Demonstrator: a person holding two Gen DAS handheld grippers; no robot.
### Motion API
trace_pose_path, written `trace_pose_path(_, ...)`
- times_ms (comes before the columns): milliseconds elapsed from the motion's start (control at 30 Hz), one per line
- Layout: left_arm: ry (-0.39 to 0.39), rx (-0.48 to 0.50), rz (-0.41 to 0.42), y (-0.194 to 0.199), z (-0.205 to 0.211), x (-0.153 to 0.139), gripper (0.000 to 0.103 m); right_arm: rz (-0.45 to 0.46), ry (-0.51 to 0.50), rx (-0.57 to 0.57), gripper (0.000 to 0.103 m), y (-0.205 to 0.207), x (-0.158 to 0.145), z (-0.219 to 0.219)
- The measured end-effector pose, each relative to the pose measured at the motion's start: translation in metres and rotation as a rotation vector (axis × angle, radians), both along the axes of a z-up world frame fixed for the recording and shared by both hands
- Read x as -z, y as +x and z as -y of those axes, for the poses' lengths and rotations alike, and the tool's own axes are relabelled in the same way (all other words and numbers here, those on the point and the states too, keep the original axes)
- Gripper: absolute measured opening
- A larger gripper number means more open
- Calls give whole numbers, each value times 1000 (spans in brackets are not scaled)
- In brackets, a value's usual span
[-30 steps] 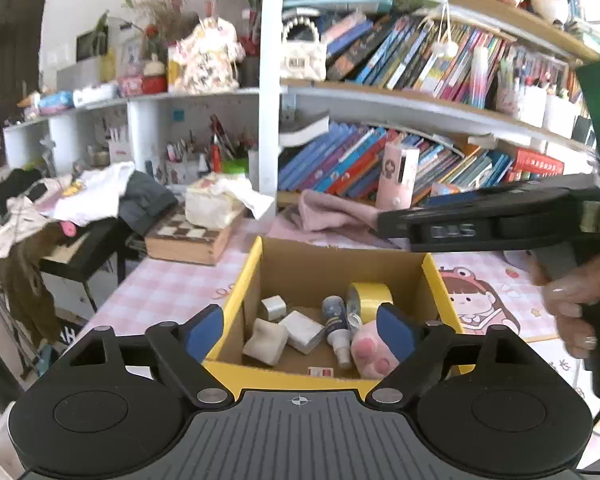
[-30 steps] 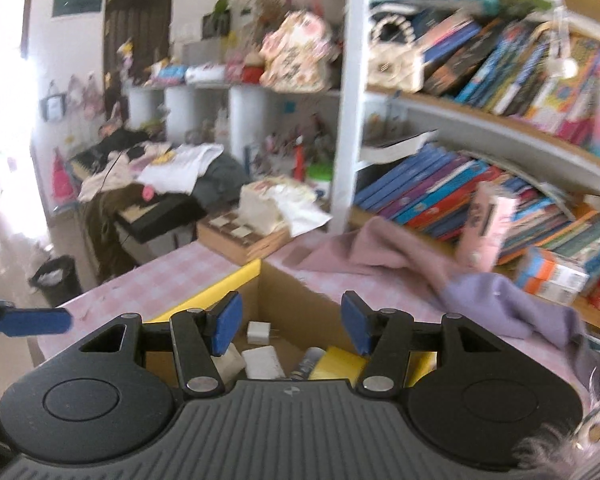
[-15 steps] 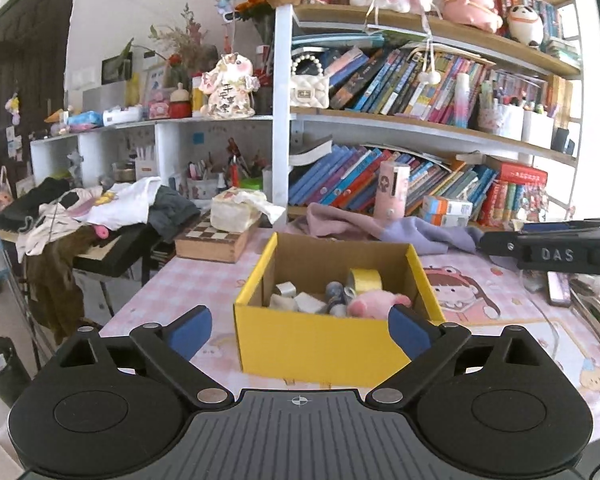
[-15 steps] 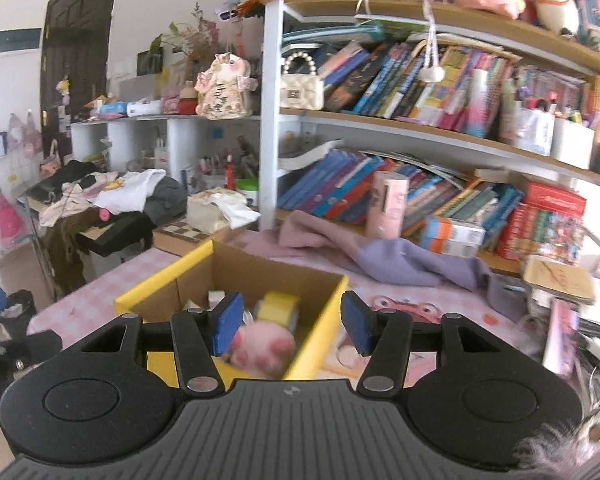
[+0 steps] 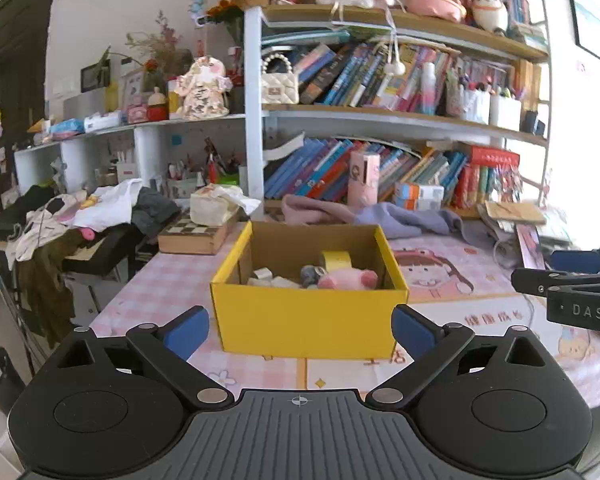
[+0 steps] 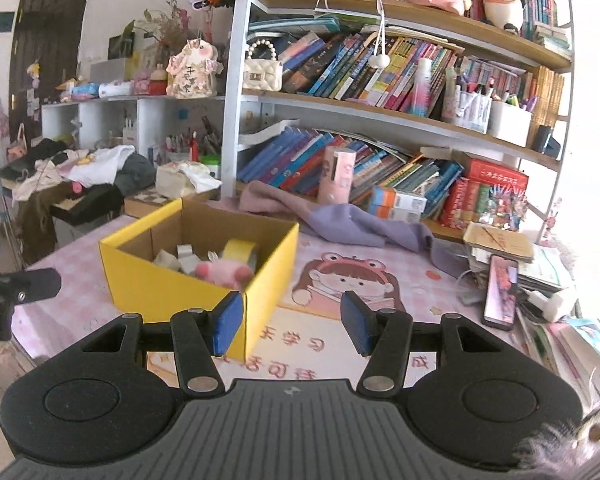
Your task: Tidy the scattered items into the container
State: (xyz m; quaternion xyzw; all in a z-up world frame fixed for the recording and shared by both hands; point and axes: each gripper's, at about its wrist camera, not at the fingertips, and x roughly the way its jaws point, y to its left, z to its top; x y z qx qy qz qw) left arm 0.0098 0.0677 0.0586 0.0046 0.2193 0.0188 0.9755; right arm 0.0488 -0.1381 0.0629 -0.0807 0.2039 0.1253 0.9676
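Crowded bookshelves (image 5: 380, 80) fill the wall beyond your fingers, and below them a pink checked tabletop (image 5: 160, 284) with a cartoon girl mat (image 6: 340, 280) carries the yellow box (image 5: 308, 320). Your left gripper (image 5: 300, 328) points straight at the near wall of that box; its jaws have just been opening and now stand wide apart, one blue pad on each side of the box front in the left wrist view, with nothing between them and no contact with the cardboard. Inside the box, past your left fingertips, you can see a pink plush toy (image 5: 348, 279), a yellow tape roll (image 5: 336, 259), some pale blocks (image 5: 266, 276) and a small dark bottle (image 5: 310, 274), all lying together on the floor of the box. Your right gripper (image 6: 292, 326) sits off the box's right corner: its left pad overlaps that yellow corner in the right wrist view, while its right pad is over the printed mat. Its jaws are partly apart and empty. Beyond your right fingers a purple cloth (image 6: 352, 224) lies crumpled on the table behind the box, and further to their right a phone (image 6: 500, 292) rests against a stack of papers. Each gripper shows at the edge of the other's view, to either side of the box.
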Motion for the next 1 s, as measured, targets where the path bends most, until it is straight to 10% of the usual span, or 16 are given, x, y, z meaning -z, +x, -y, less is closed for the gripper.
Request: trace_pose_path(1000, 85, 4, -100, -43, 65, 45, 100, -91, -11, 37, 53, -79, 55, 42)
